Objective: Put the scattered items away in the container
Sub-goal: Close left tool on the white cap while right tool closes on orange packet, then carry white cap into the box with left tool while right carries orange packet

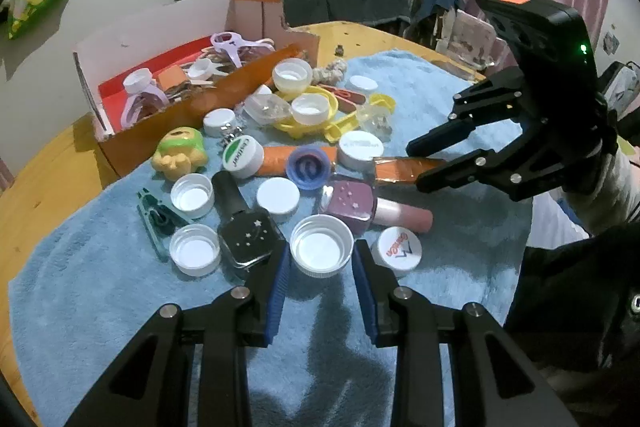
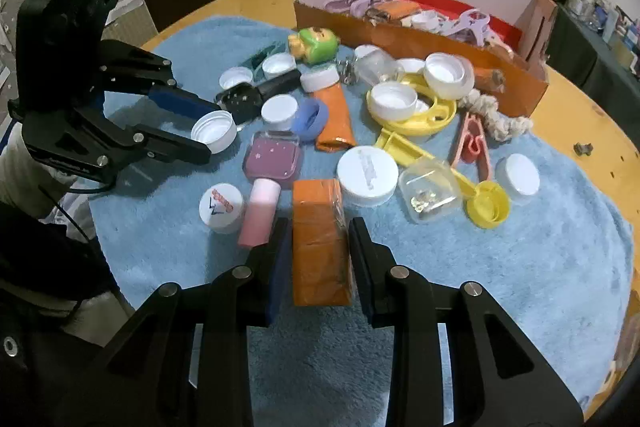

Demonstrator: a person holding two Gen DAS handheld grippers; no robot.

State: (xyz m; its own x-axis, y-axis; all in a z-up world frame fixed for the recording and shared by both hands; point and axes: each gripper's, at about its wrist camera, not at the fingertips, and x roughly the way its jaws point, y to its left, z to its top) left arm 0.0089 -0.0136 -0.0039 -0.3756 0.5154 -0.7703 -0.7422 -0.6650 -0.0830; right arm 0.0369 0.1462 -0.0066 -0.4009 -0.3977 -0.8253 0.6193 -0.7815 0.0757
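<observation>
Left gripper: our left gripper (image 1: 322,267) is closed partway on a white bottle cap (image 1: 321,245), open side up, 1 finger on each side of its rim. In the right wrist view the cap (image 2: 214,131) sits at the fingertips and looks lifted a little off the towel.

Right gripper: our right gripper (image 2: 318,251) is clamped fully on an orange wrapped block (image 2: 320,243), the pads pressing its 2 long sides.

Block's axis: its long side runs straight out along the fingers, so it sticks forward past the tips toward the middle of the blue towel (image 2: 520,267).

Container: the orange cardboard box (image 2: 420,43) stands at the far edge of the towel, already part-filled with purple clips and caps.

Deciding relation: from each gripper the box lies ahead, across the scatter of caps, 2 nail-polish bottles and yellow plastic pieces. In the left wrist view it sits far left (image 1: 192,107); in the right wrist view, far right. We cannot say which hand is nearer.

Next move, as we judge it: both loads must rise over the clutter and clear the box's near wall before release.
</observation>
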